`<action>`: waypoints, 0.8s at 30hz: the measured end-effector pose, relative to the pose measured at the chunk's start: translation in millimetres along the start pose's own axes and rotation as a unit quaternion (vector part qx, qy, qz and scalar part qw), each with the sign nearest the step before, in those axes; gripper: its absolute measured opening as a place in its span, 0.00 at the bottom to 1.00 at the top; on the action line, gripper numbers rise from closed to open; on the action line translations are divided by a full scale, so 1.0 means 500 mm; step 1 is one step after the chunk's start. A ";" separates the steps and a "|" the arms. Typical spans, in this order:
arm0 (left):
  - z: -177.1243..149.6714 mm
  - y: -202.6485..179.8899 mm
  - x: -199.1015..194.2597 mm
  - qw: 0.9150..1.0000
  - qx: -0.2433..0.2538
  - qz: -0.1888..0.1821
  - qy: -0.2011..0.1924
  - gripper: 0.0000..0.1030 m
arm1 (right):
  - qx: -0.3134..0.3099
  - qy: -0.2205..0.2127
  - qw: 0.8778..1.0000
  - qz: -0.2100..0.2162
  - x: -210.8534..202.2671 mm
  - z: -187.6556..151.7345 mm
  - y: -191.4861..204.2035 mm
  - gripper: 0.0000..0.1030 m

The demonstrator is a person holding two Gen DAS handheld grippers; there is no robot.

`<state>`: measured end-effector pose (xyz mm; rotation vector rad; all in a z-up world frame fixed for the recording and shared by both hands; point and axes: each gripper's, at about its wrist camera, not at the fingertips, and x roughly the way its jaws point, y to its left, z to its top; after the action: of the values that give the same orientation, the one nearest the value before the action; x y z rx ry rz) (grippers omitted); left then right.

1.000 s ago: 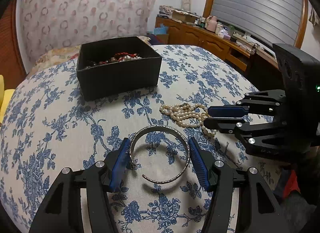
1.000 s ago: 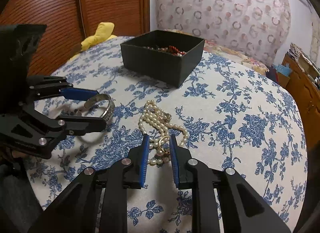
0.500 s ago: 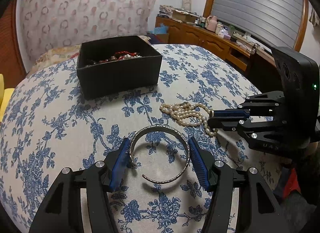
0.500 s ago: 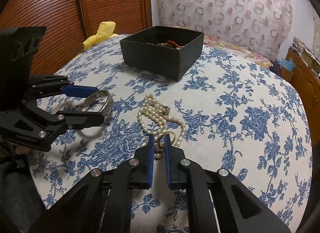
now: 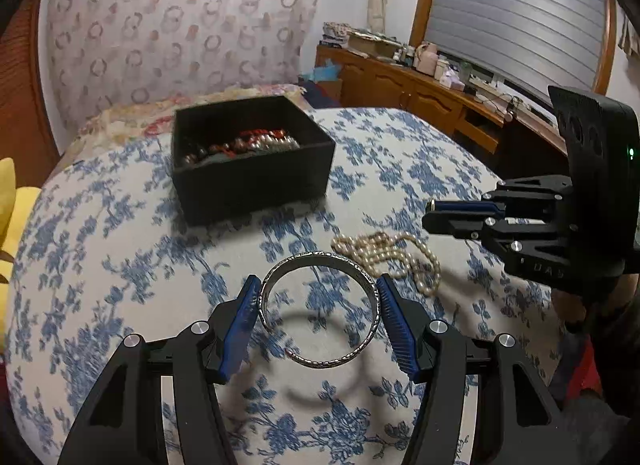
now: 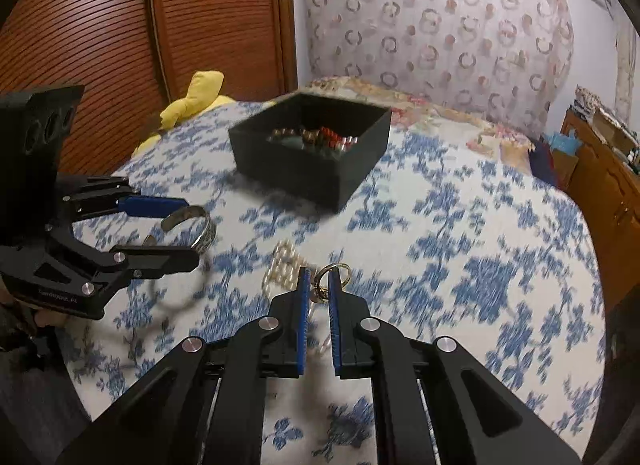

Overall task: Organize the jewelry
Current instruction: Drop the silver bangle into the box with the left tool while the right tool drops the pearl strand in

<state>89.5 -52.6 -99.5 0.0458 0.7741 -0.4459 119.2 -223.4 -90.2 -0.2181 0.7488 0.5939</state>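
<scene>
Left wrist view: the left gripper [image 5: 318,301] holds a silver bangle [image 5: 319,309] clamped across its width between the blue pads, lifted clear of the floral tablecloth [image 5: 100,265] with its shadow thrown below. Ahead sits the black box [image 5: 252,173], already holding red and pearl-coloured beads, so part of the sorting looks done. A pearl necklace [image 5: 384,253] trails on the cloth just right of the bangle, one end rising toward the right gripper [image 5: 434,213], whose fingers appear drawn together; what they pinch is not visible from here. Right wrist view: the right gripper [image 6: 318,287] is closed on a gold ring clasp [image 6: 334,273] of the pearl necklace [image 6: 284,265], the strand bunched on the cloth just beyond. The left gripper [image 6: 188,231] shows at left with the bangle [image 6: 196,225] between its fingers. The box [image 6: 316,161] stands well apart, further back. Judgement: two pieces are picked up but neither has reached the box; both carries and drops remain. Motion blur smears the cloth and box contents, so individual pieces inside cannot be told apart, and part of the strand is hidden behind the right fingers.
</scene>
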 end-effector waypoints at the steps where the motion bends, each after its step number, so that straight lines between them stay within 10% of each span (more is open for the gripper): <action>1: 0.006 0.003 -0.002 1.000 0.001 0.003 -0.003 0.55 | -0.001 -0.003 1.000 -0.002 0.000 0.009 -0.003 0.10; 24: 0.094 0.082 -0.043 0.998 -0.010 0.026 -0.048 0.55 | -0.006 -0.034 0.999 0.023 0.055 0.181 -0.027 0.11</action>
<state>123.9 -16.9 -56.1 0.0267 0.6815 -0.3884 195.1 -187.4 -44.5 -0.1915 0.6856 0.6472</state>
